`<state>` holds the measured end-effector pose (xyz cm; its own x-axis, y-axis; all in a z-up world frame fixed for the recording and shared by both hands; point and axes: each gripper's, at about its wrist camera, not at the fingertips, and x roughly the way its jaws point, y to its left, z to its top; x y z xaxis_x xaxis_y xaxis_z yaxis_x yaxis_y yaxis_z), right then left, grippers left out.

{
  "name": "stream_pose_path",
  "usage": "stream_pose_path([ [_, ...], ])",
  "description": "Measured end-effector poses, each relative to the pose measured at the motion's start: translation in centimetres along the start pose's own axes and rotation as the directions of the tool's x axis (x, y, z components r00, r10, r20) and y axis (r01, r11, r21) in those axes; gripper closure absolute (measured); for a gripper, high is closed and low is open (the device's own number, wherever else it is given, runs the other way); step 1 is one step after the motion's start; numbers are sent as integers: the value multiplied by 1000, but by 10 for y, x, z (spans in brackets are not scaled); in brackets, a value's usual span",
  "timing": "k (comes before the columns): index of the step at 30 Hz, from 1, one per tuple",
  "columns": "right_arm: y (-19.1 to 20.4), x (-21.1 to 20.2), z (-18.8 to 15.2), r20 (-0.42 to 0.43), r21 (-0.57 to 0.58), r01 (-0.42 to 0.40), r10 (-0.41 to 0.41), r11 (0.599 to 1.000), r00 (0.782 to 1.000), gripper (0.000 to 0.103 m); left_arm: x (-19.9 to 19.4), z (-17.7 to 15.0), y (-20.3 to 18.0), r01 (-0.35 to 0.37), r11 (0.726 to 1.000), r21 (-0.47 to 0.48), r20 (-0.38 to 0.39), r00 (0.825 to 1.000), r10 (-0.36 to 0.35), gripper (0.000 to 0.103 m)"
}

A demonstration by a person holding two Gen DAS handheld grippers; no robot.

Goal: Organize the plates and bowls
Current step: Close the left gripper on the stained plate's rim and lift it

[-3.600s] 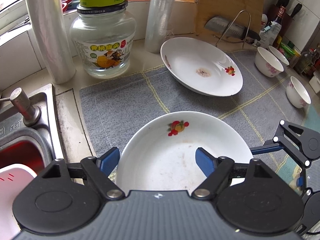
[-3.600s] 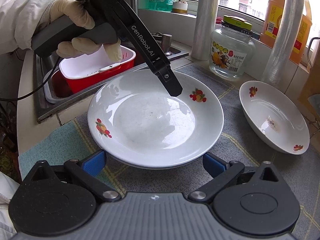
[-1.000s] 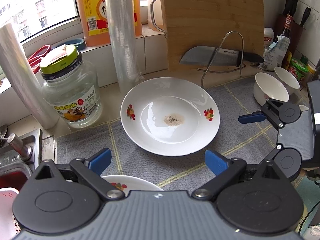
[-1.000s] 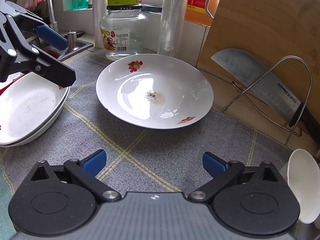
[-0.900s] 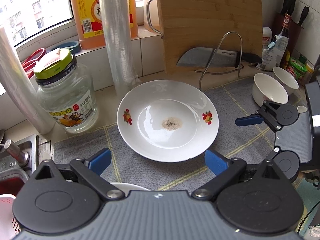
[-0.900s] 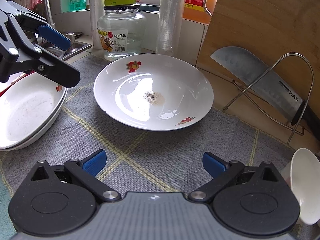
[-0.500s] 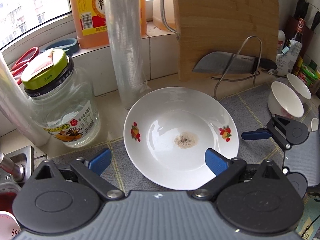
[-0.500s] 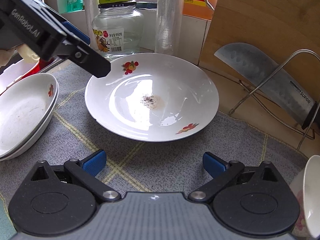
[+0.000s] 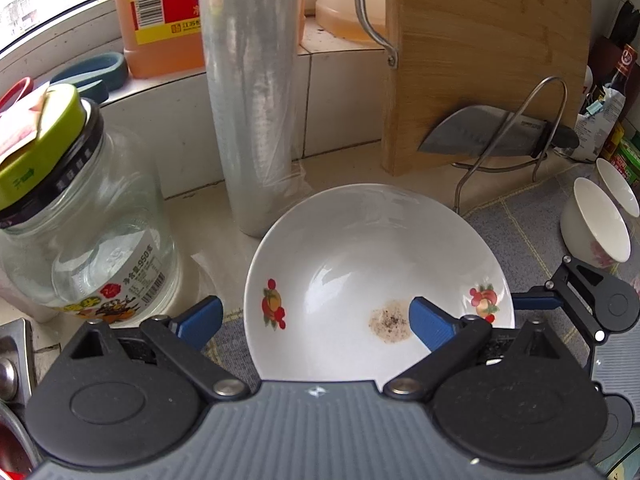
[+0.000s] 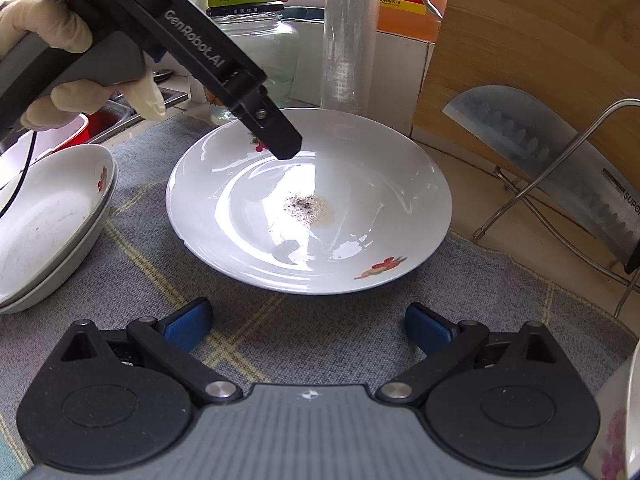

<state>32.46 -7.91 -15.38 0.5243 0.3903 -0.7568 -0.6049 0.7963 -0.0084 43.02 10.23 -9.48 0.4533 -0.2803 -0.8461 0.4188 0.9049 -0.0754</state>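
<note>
Here, three shallow white plates with red fruit decals, counted. One, a white fruit-printed plate with a speckled brown stain at its centre (image 10: pixel 308 200), lies alone on the grey checked cloth mat (image 10: pixel 280 336), near the back of the worktop. The other two sit nested as a stack of two white plates (image 10: pixel 44 224) at the left edge of the right wrist view, near the sink (image 10: pixel 120 114).

Bowls: two small white bowls with pink flower prints (image 9: pixel 594 226) side by side at the far right of the mat; a third white rim shows at the lower right of the right wrist view, too cropped to tell if it is one of those.

The left hand-held gripper (image 9: pixel 316 318) hangs over the stained plate, jaws wide apart, one blue pad outside the left rim, the other above the plate's inside; whether either pad touches cannot be told. A gloved hand (image 10: pixel 76 68) holds its grey handle. The right hand-held gripper (image 10: pixel 306 326) is spread wide too, empty, low over the mat just short of the plate's near rim.

Surface and room: pale worktop (image 9: pixel 208 216); tiled ledge behind. One glass jar with a green lid (image 9: pixel 76 216), one clear film roll (image 9: pixel 252 100) upright, one orange oil bottle (image 9: pixel 156 12), one bamboo cutting board (image 9: pixel 488 60) leaning, one steel cleaver (image 9: pixel 488 138) in a wire stand.
</note>
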Motion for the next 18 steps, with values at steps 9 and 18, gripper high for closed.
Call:
stream_pose_path([
  [9, -6, 6, 5, 22, -21, -7, 7, 1000, 1000, 0, 17, 11, 3, 36, 999, 2, -31, 999, -36, 7],
  [18, -10, 15, 14, 38, -56, -17, 20, 998, 999, 0, 29, 20, 7, 46, 999, -9, -55, 997, -46, 20],
])
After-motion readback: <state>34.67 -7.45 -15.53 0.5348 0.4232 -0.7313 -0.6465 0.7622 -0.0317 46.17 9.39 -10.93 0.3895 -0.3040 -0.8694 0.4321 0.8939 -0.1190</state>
